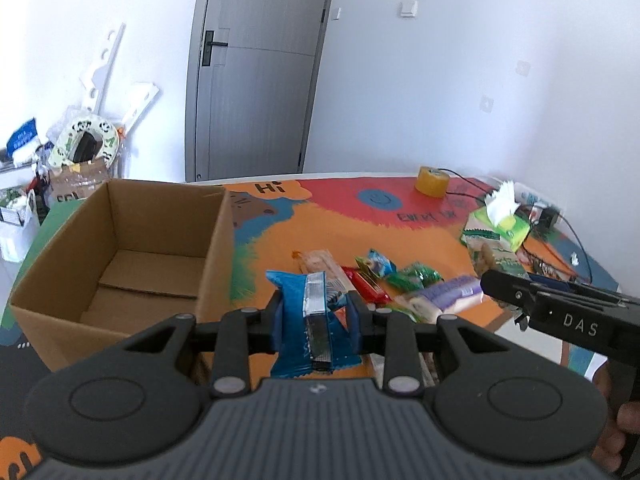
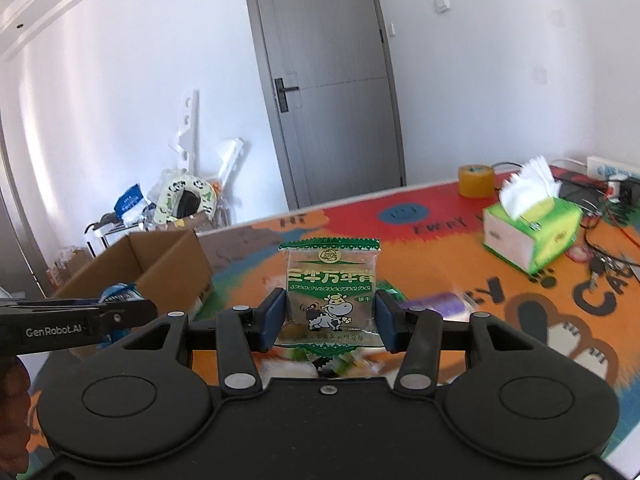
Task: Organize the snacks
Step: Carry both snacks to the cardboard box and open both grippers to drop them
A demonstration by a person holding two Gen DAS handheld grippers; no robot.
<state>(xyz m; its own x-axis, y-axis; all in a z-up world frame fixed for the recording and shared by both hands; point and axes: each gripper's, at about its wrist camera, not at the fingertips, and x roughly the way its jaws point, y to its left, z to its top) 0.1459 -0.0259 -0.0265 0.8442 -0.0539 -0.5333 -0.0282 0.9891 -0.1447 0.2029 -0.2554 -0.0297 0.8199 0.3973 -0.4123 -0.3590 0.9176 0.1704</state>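
My left gripper (image 1: 315, 312) is shut on a blue snack packet (image 1: 310, 320), held upright above the table just right of the open cardboard box (image 1: 120, 248). My right gripper (image 2: 330, 316) is shut on a clear green-edged biscuit packet with a cow on it (image 2: 331, 292), lifted over the colourful mat. More snacks lie on the mat: an orange bar (image 1: 320, 264), a red packet (image 1: 366, 284), green packets (image 1: 416, 276) and a purple one (image 1: 452, 292). The right gripper's side shows at the right of the left wrist view (image 1: 560, 312); the box (image 2: 160, 268) appears left in the right wrist view.
A green tissue box (image 2: 536, 232) and a yellow tape roll (image 2: 476, 180) stand at the table's far right, with cables and a charger (image 2: 600, 208) behind them. Clutter and boxes (image 1: 80, 152) sit on the floor left of the grey door (image 1: 256, 72).
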